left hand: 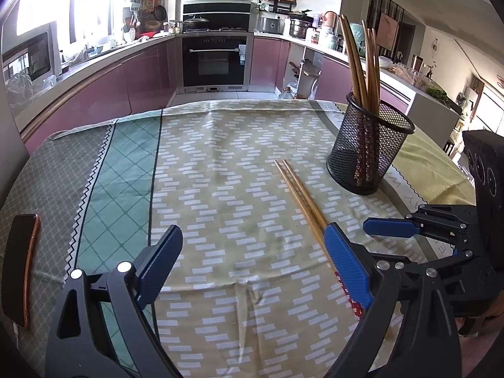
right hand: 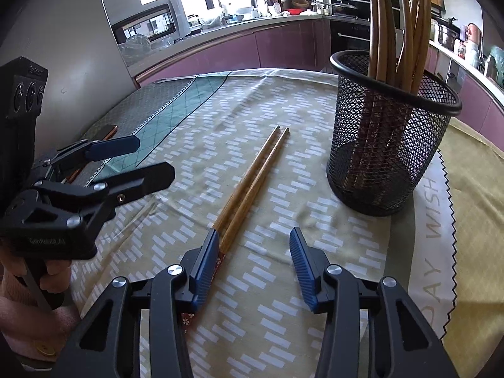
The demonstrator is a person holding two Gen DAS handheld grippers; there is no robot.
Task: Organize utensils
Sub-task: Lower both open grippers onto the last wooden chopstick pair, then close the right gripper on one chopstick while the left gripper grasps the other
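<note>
Phone at desk's left edge. Left tool open, empty, above patterned cloth. Chopstick pair flat mid-desk, between right tool pads, jaws apart, not pressing. Mesh holder with chopsticks upright at right.

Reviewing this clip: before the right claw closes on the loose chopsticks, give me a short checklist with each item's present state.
1. Loose chopsticks lie together, side by side on the tablecloth: ok.
2. Chopsticks sit centred in the right claw: not ok; they run along its left finger, and whether they are inside the gap I cannot tell.
3. Right claw open, nothing gripped: ok.
4. Left claw open and empty: ok.
5. Left claw clear of the pair: cannot tell; its right finger overlaps them.
6. Mesh holder upright, with room beside the chopsticks already inside: ok.
</note>
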